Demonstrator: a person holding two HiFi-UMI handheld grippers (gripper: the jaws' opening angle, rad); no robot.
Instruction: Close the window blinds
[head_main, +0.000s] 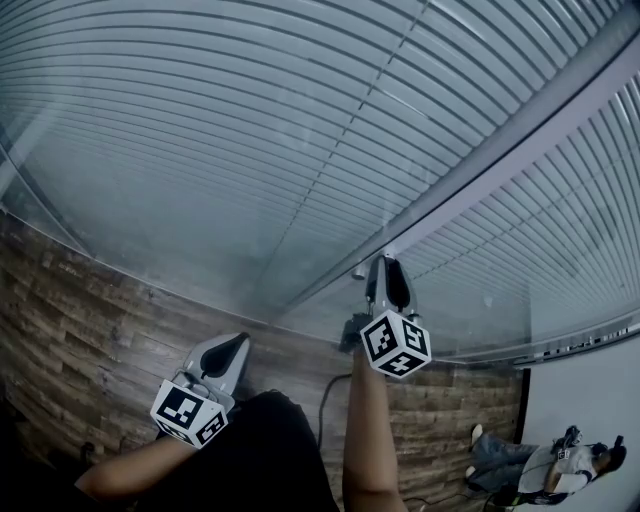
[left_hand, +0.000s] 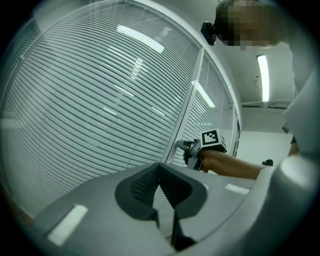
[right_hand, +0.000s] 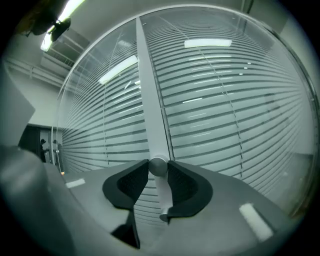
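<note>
Knob (right_hand: 158, 167) clamped in right hand-held gripper (right_hand: 158, 163) — plain in its view, unclear overhead; left hand-held gripper (left_hand: 160, 167) closed, empty.

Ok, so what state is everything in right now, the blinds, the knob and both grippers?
window blinds: lowered, slats open with gaps between.
right gripper: shut on the knob.
knob: clamped between the jaws, on the window frame.
left gripper: shut, empty.
ceiling light: on.
</note>
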